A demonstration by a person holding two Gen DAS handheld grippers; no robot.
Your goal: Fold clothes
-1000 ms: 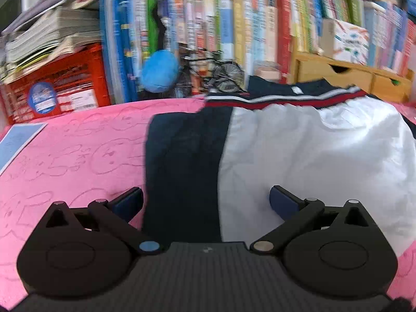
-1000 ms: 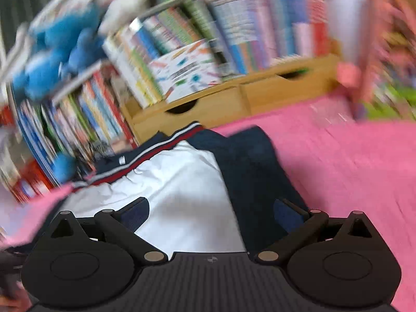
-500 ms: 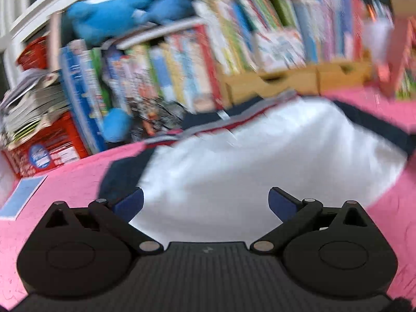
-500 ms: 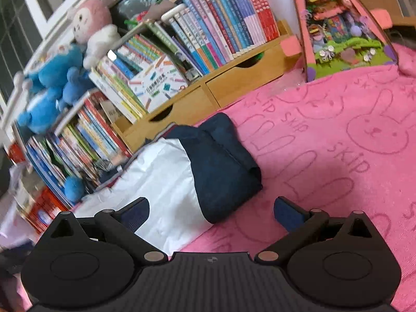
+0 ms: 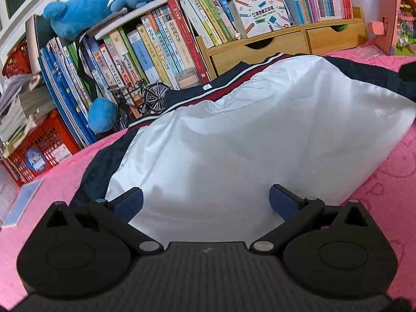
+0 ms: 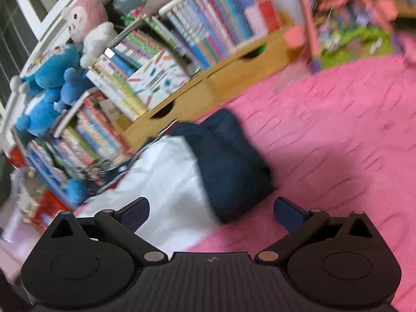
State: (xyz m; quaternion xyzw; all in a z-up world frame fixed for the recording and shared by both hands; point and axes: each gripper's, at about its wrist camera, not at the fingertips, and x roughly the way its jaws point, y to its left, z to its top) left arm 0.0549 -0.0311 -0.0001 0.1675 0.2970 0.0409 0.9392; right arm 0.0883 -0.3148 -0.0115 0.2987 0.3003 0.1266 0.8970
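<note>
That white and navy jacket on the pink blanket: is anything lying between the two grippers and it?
Nothing visible. The jacket lies bare on the pink blanket, directly ahead of the open left gripper. The open right gripper faces its navy folded edge, with only blanket beside it.

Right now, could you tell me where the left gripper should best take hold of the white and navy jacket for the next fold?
Probably the near white hem of the jacket, approached low from the front. That edge lies flat on the pink blanket between the open fingers of the left gripper, while the far collar sits against the books.
</note>
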